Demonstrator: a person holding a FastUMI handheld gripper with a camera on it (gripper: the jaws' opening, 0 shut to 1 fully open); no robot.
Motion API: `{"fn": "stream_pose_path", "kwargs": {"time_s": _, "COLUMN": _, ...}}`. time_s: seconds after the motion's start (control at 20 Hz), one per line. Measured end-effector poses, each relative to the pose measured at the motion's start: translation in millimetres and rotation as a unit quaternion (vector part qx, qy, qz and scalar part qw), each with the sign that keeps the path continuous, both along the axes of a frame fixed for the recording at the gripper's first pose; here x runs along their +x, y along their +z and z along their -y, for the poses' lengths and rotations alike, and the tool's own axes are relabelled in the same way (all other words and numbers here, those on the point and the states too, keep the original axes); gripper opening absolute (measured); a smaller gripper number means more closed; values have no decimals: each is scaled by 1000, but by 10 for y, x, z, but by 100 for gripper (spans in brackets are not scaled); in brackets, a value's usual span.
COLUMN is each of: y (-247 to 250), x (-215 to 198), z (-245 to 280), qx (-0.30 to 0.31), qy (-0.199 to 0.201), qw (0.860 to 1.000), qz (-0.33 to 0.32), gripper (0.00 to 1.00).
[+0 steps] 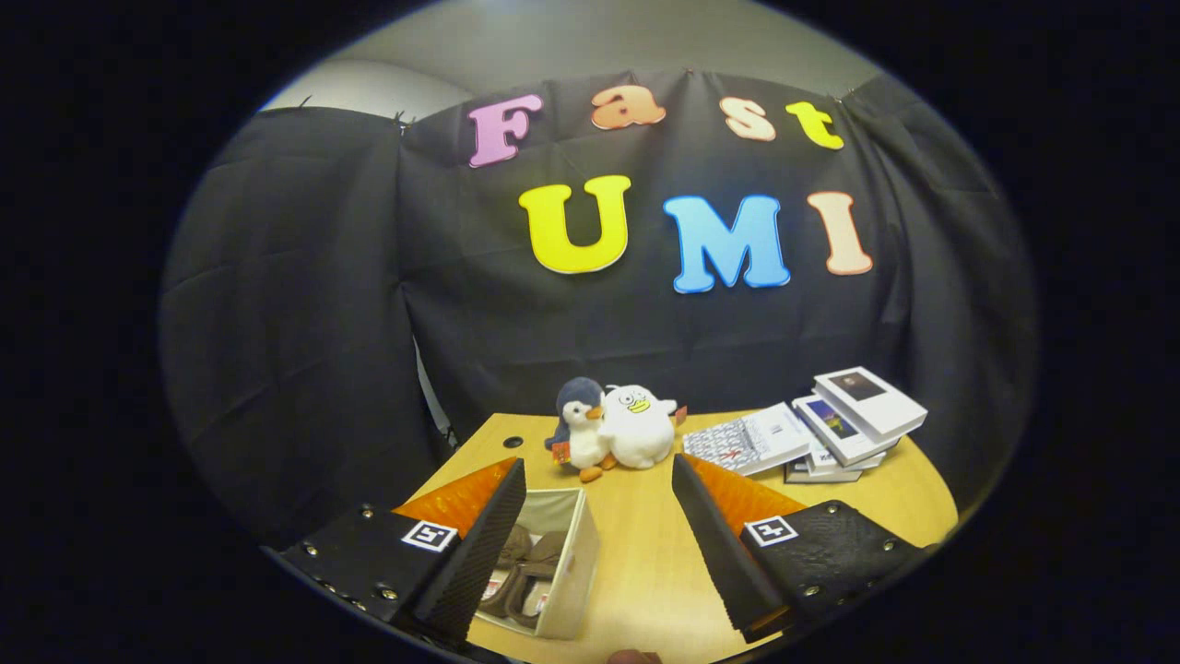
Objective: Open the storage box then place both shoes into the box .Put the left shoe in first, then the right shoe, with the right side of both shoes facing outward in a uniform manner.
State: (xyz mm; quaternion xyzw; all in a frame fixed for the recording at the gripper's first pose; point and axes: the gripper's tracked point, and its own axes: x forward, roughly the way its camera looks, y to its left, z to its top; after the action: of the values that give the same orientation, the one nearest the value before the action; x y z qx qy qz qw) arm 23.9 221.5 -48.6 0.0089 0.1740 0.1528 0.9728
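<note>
A light fabric storage box (569,563) stands open on the wooden table (645,553), partly behind my left finger (479,544). Inside it lie two brown shoes (525,567) side by side; which way they face is unclear. My gripper (599,481) is raised above the table, open wide, with nothing between its fingers. The box sits below and just inside the left finger; the right finger (719,544) is over bare table.
Two plush toys, a dark penguin (579,426) and a white duck (634,426), sit at the table's back. A stack of books (830,429) lies at the back right. Black cloth walls close in behind and on the left.
</note>
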Motion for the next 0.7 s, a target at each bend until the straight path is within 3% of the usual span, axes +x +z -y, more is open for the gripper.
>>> {"fn": "stream_pose_path", "kwargs": {"time_s": 0.4, "y": 433, "x": -27, "z": 672, "qx": -29, "qy": -33, "qw": 995, "qz": 87, "gripper": 98}}
{"fn": "stream_pose_path", "kwargs": {"time_s": 0.7, "y": 412, "x": -58, "z": 970, "qx": -30, "qy": -51, "qw": 994, "qz": 97, "gripper": 98}}
